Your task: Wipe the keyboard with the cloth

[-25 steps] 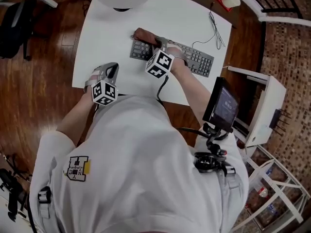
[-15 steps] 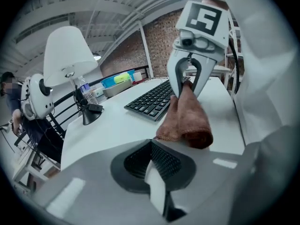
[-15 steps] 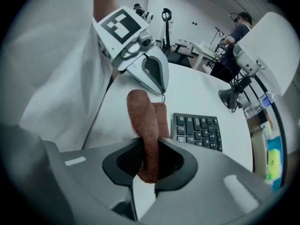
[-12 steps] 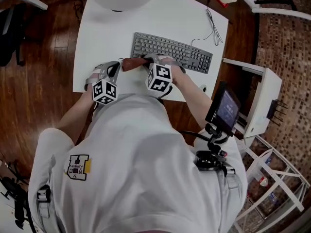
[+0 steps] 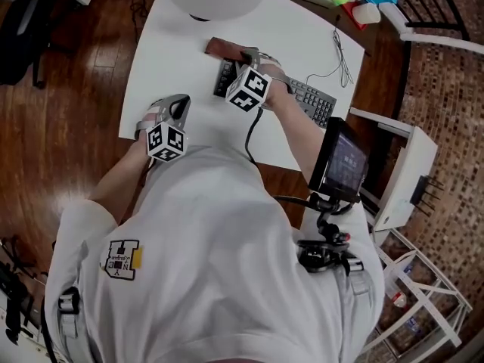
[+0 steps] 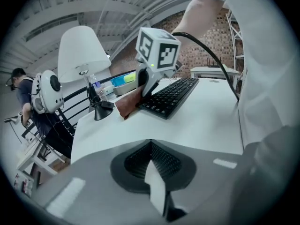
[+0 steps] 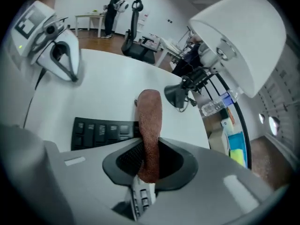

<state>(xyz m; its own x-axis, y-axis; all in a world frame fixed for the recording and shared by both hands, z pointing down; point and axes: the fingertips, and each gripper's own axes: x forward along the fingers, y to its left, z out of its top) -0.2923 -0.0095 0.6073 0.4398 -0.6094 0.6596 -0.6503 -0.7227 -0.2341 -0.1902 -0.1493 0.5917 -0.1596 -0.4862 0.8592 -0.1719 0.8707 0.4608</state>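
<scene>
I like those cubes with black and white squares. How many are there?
2. One cube sits on the left gripper by the table's near corner; the other on the right gripper, which holds the cloth over the keyboard. None seems hidden.

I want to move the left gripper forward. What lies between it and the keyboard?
Only bare white table lies between the left gripper and the keyboard, as the left gripper view shows.
</scene>
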